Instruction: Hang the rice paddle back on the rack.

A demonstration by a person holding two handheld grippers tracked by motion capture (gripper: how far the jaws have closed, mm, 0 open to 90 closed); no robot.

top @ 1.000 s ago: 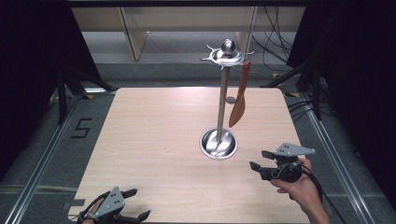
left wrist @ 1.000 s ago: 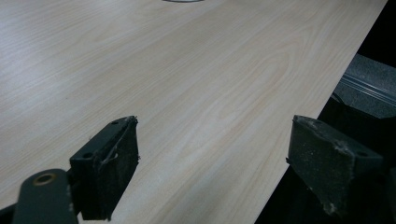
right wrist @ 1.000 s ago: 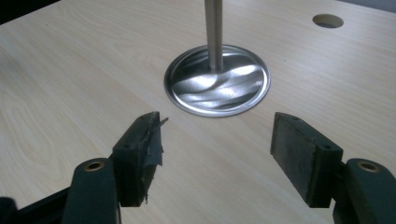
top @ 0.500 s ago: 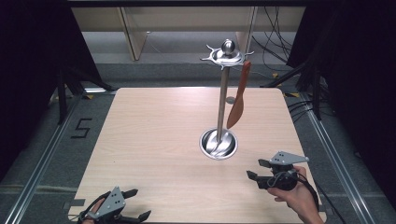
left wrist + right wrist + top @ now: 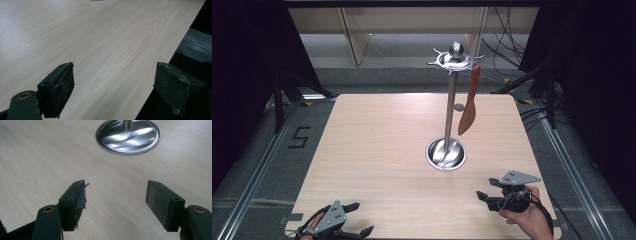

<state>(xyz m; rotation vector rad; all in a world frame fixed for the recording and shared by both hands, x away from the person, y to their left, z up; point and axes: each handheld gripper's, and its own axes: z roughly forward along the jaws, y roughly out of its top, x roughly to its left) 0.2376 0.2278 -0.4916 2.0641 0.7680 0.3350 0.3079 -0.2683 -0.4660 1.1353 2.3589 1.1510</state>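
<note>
While both claws sit idle, I wait at the table's near edge.
My left claw and right claw gape wide, holding nothing; the spatula hangs from the stand, likely stored clear of the surface.

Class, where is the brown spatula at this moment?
In the high view, the brown spatula hangs blade-down from the top ring of the steel stand, on its right side, above the far right part of the wooden table.
</note>
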